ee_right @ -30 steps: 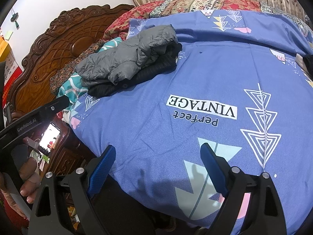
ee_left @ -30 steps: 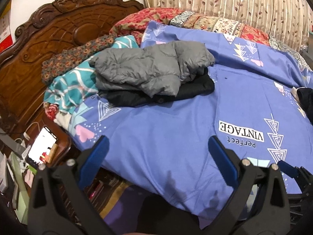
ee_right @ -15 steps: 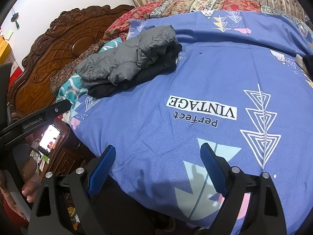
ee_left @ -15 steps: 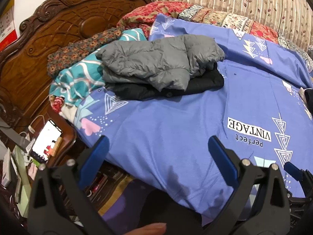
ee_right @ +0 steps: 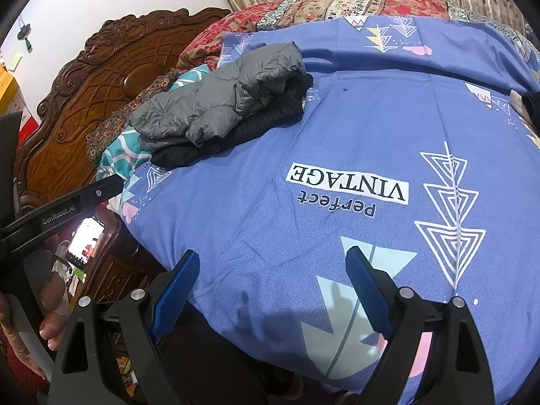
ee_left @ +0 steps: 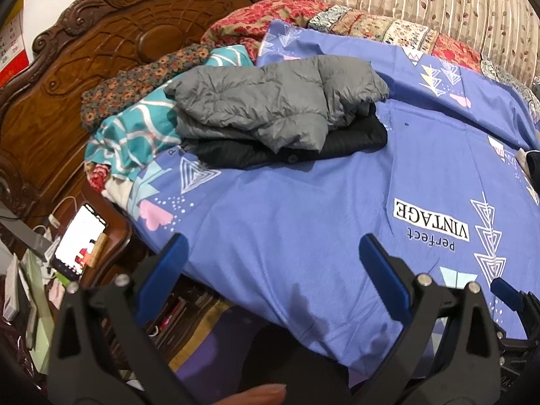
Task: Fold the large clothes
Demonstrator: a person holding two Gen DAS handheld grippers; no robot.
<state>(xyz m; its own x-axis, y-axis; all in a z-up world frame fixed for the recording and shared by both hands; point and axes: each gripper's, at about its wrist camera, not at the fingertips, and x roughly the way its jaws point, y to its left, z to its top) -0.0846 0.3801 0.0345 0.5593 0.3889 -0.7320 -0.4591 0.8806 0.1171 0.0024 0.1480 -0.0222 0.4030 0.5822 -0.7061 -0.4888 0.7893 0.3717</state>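
Observation:
A folded grey puffer jacket (ee_left: 276,108) (ee_right: 219,101) lies on top of a folded black garment (ee_left: 290,150) (ee_right: 236,135) near the head of the bed. Both rest on a blue printed bedsheet (ee_left: 303,222) (ee_right: 337,135). My left gripper (ee_left: 271,260) hangs open over the bed's near edge, well short of the pile, nothing between its blue pads. My right gripper (ee_right: 271,270) is open too, empty, above the sheet's near edge. The left gripper's black finger (ee_right: 71,207) shows at the left of the right wrist view, with a hand (ee_right: 50,307) below it.
A carved wooden headboard (ee_left: 111,50) rises at the left. Teal and floral bedding (ee_left: 135,128) is bunched beside the pile, with a red patterned quilt (ee_left: 270,27) behind. A lit phone (ee_left: 79,243) lies on a bedside stand. A dark item (ee_left: 533,168) sits at the right edge.
In the left wrist view the scene has drifted slightly right and down as the gripper tilted a little. The right wrist view is unchanged. Both grippers stay open.

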